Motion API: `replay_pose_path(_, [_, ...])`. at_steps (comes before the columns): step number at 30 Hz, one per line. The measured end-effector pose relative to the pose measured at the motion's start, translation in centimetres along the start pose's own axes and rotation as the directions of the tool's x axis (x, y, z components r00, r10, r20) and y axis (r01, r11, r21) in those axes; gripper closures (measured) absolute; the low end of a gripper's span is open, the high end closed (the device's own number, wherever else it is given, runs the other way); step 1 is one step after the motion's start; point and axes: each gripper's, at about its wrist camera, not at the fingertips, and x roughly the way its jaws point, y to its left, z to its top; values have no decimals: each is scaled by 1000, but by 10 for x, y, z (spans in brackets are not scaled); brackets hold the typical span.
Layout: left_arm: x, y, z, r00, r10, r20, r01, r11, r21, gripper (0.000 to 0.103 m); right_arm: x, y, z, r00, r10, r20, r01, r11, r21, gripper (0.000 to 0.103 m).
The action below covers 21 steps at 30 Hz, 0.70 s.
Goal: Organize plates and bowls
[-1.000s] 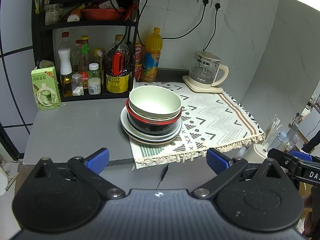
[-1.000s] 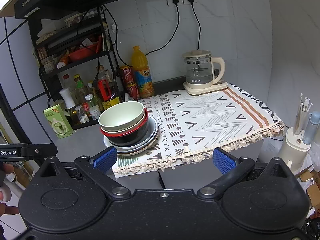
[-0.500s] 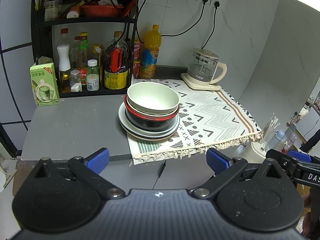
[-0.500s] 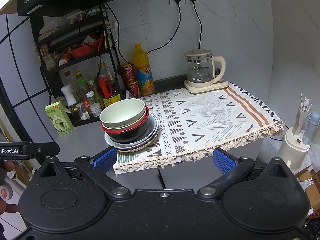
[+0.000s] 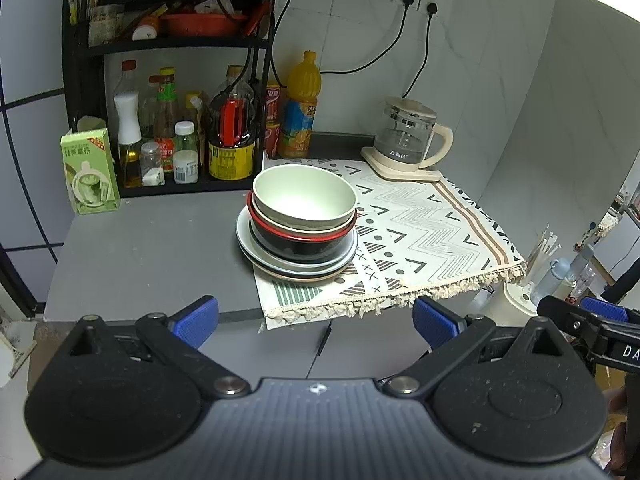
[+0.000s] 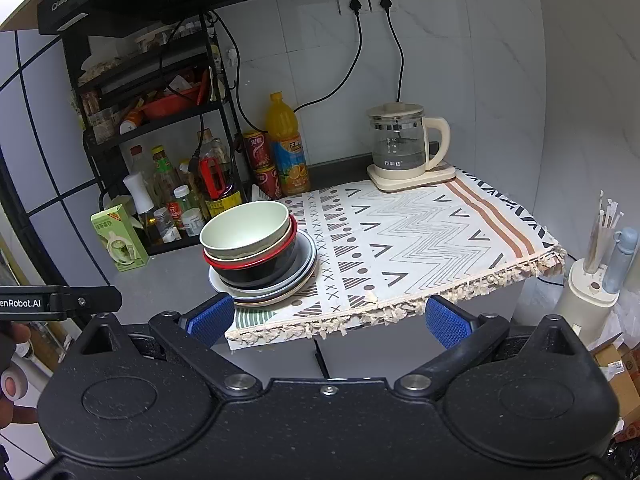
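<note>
well ahead of both spread fingers sits the bowl-and-plate stack, seemingly untouched.

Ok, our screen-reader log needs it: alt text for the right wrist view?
A stack of bowls on plates sits at the patterned cloth's left edge, a glass kettle behind. The right gripper is open and empty, short of the counter.
</note>
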Motion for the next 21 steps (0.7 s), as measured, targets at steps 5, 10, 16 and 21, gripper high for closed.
replay_pose_path(5, [-2,-2,-1,1000,1,6,-1,1000,1,1,-1,-6,2,1000,-2,-8,2,1000,18,0])
replay_pose_path(10, [-1,-4,-1,1000,1,2,-1,1000,2,1,-2,-9,2,1000,9,-17,-9,1000,24,0])
replay_pose_path(16, [-1,-6,-2,1000,2,2,-2,1000,-2,1,-4,-9,3,1000,4,-11,-3,1000,14,0])
replay_pose_path(21, [-1,-6,-2,1000,2,1,-2,1000,-2,1,-5,-7,3,1000,3,-13,-3,1000,2,0])
